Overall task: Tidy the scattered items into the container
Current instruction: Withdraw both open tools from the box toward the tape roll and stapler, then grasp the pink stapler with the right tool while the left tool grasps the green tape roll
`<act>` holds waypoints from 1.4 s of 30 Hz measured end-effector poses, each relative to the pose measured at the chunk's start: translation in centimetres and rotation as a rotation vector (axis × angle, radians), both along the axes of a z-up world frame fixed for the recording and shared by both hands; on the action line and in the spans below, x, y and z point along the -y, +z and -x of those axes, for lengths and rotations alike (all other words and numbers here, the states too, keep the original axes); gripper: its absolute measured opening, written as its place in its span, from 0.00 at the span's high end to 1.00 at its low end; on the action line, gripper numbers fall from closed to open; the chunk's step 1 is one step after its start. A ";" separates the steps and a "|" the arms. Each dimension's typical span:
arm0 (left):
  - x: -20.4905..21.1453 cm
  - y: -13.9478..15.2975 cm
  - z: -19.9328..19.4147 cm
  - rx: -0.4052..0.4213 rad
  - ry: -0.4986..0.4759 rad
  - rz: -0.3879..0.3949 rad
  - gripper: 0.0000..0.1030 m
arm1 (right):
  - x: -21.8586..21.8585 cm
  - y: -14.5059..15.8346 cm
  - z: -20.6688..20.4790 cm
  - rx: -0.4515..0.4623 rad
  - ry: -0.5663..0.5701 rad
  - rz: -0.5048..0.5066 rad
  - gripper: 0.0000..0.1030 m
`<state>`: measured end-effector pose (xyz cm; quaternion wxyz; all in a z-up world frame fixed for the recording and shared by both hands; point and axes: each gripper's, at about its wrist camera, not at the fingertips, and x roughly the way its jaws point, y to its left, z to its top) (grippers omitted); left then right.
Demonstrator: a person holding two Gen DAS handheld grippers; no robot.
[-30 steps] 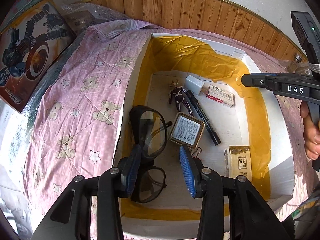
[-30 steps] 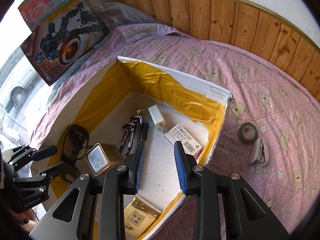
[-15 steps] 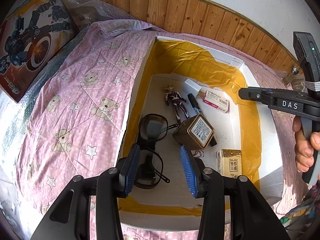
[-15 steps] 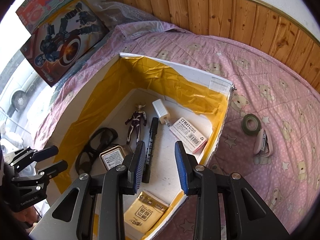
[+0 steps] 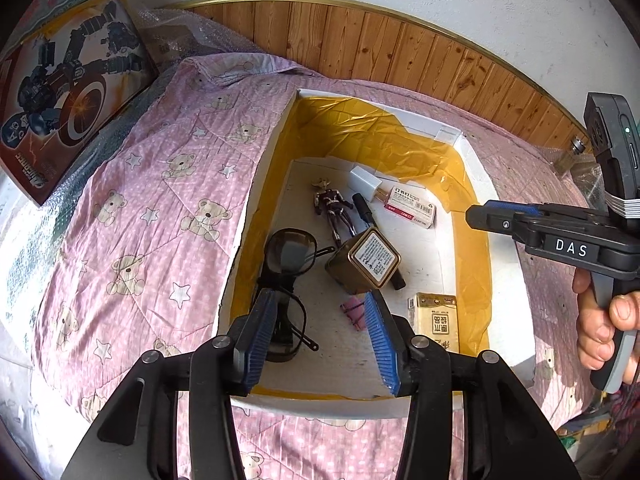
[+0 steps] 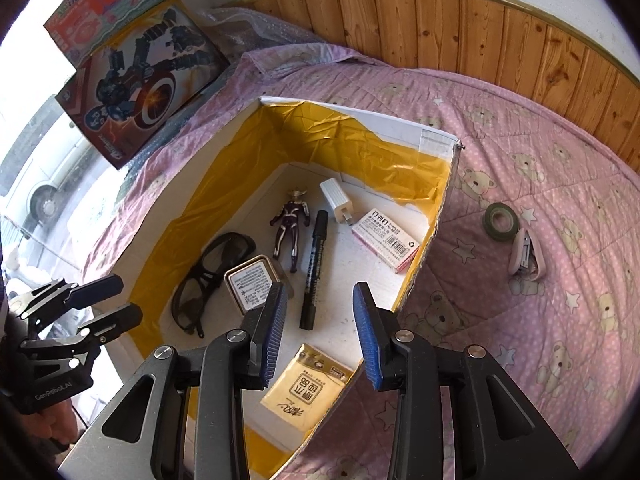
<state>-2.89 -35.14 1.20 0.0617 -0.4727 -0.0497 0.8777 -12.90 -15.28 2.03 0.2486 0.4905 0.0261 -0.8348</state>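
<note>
A white box [image 5: 256, 208] [image 6: 436, 132] lined with yellow tape sits on the pink bedspread. Inside lie dark glasses [image 5: 290, 260] [image 6: 208, 280], a gold tin [image 5: 366, 262] [image 6: 250, 282], a toy figure [image 5: 334, 208] [image 6: 292, 228], a black marker [image 6: 316, 268], a white charger [image 6: 338, 200], a staples box [image 5: 412, 210] [image 6: 386, 240], a yellow pack [image 5: 434, 320] [image 6: 308, 392] and a pink clip [image 5: 352, 312]. My left gripper [image 5: 320, 340] hovers open and empty above the box's near end. My right gripper [image 6: 320, 332] hangs open and empty over the box's right side. Outside on the bedspread lie a green tape roll [image 6: 502, 220] and a pink stapler [image 6: 528, 256].
Toy boxes [image 5: 60, 80] [image 6: 136, 72] lean at the far left by crumpled bubble wrap [image 6: 256, 28]. A wood-panelled wall [image 6: 500, 32] runs behind the bed. A hand [image 5: 604, 316] holds the right gripper's handle. Bare pink bedspread [image 6: 560, 160] spreads right of the box.
Both grippers have risen and pulled back from the box, so more of it shows. The gold tin has shifted inside the box and the pink clip has come into sight.
</note>
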 end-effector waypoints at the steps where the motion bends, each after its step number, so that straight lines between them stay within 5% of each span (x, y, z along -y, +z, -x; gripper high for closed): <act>1: -0.3 0.1 -0.2 -0.001 -0.003 0.000 0.54 | -0.2 0.1 -0.4 0.001 -0.001 0.008 0.64; 13: -4.2 1.8 -1.8 -0.022 -0.053 -0.008 0.54 | -3.4 1.0 -5.3 -0.006 -0.028 0.160 0.64; 22: -9.7 2.8 -1.8 -0.014 -0.127 -0.066 0.52 | -11.0 -0.2 -6.7 0.043 -0.176 0.315 0.64; 34: -21.2 3.5 2.4 0.005 -0.278 -0.107 0.44 | -20.4 -4.5 -1.9 0.107 -0.380 0.346 0.62; 42: -23.1 1.6 10.3 0.080 -0.207 -0.204 0.44 | -22.1 -7.9 5.6 0.120 -0.437 0.337 0.56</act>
